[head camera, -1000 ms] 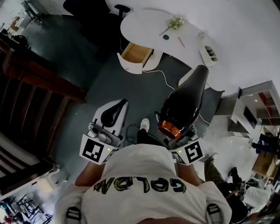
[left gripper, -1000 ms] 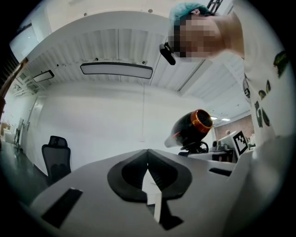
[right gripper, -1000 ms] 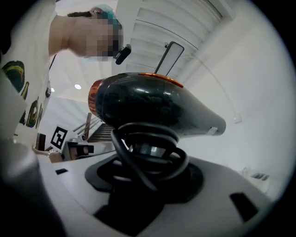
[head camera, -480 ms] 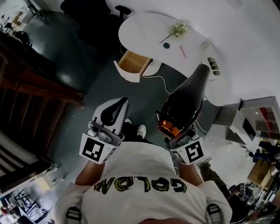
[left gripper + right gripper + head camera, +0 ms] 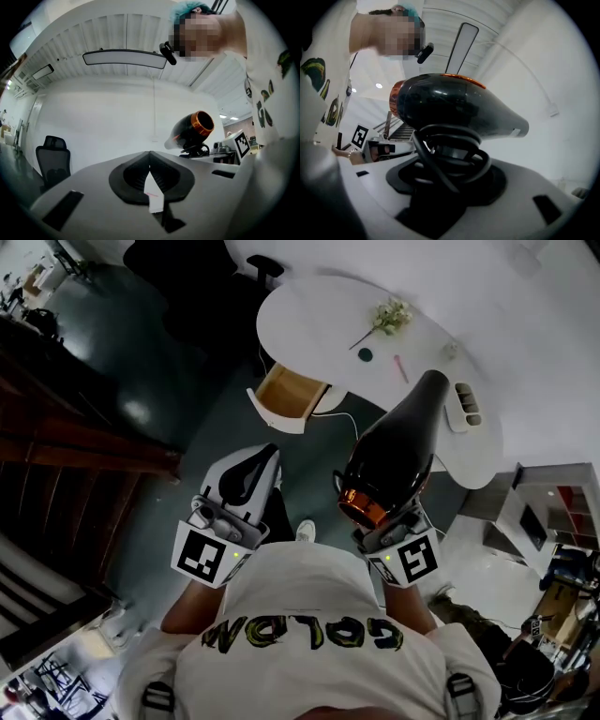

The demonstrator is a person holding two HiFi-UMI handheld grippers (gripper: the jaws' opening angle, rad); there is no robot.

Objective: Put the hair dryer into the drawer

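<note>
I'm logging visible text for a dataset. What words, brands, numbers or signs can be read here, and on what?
"GOLD" plus one unclear letter: yellow-green print on the person's shirt; its left half looks mirrored, unreadable.
Left gripper, right gripper: patterned square markers, no letters.
Hair dryer: small pale label, too blurred to read.

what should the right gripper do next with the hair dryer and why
Probably carry it forward, left and down toward the open drawer. The right gripper is shut on the hair dryer, held up close to the person's chest, while the drawer is already pulled out from under the white desk, well ahead of it. The left gripper is shut with nothing in it, so no handover seems needed.
</note>
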